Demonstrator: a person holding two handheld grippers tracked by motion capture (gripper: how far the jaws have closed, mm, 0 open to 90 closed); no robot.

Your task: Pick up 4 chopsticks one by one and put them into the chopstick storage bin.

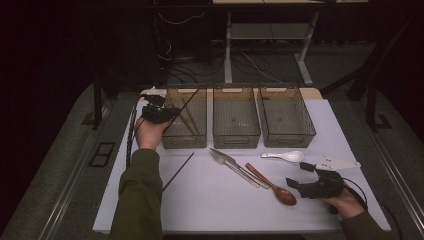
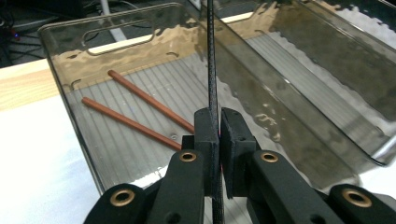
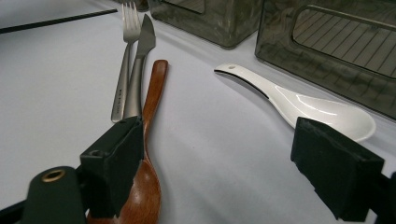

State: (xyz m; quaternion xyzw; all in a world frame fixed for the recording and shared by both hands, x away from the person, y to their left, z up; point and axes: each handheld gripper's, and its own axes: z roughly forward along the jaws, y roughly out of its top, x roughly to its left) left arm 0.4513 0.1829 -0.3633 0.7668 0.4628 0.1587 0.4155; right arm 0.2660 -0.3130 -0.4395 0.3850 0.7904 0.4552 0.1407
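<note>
My left gripper (image 2: 218,135) pinches a black chopstick (image 2: 212,70) over the tabletop's far-left bin (image 1: 172,140); its view reveals two brown chopsticks (image 2: 140,112) inside. My right gripper (image 3: 219,163) gapes empty over the wooden spoon (image 3: 149,154) near the right edge.

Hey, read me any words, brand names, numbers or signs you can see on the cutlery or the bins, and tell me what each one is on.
No text can be read.
Fork: a small dark mark on its handle, too blurred to read.
Knife, wooden spoon, white spoon, chopsticks, bins: no markings visible.
</note>
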